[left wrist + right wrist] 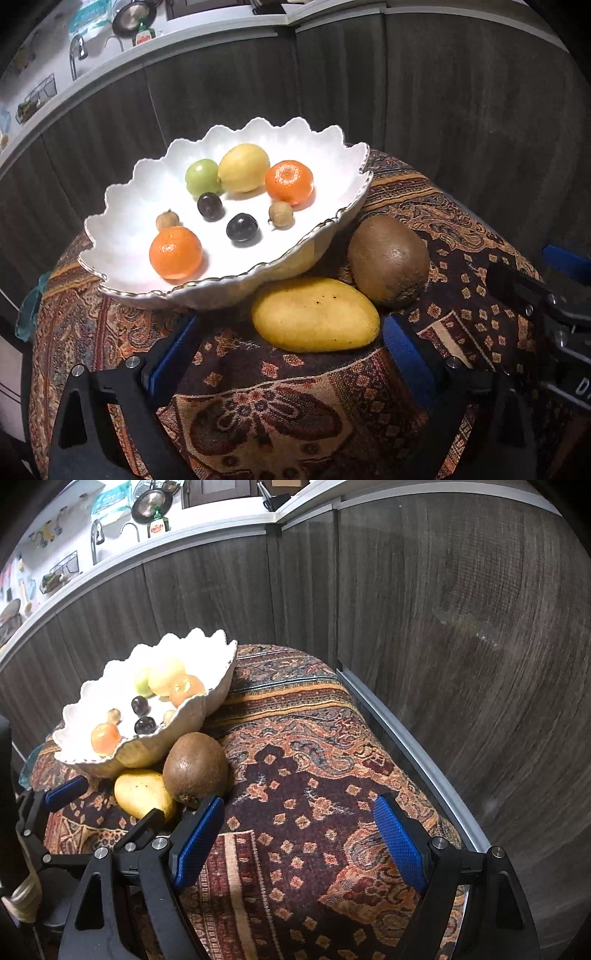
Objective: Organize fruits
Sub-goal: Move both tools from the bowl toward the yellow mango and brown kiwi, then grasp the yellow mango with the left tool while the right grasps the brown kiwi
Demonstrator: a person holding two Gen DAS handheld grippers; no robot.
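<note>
A white scalloped bowl (pixel 140 184) stands on a patterned cloth and holds two oranges (pixel 176 252), a lemon (pixel 243 168), a green apple (pixel 202 177), two dark plums (pixel 242 227) and two small brown fruits. In front of the bowl, on the cloth, lie a yellow mango (pixel 314 314) and a brown kiwi (pixel 388 258). My left gripper (pixel 291 350) is open, its blue pads either side of the mango's near end without touching it. My right gripper (pixel 299 843) is open over bare cloth, to the right of the kiwi (pixel 195 764) and mango (pixel 142 794).
The cloth (pixel 314 775) covers a rounded table that drops off at its edges. Dark wood panels (pixel 461 627) close in behind and on the right, with a metal rail (pixel 399 734) along the right side. A kitchen counter with a tap (pixel 75 51) runs above.
</note>
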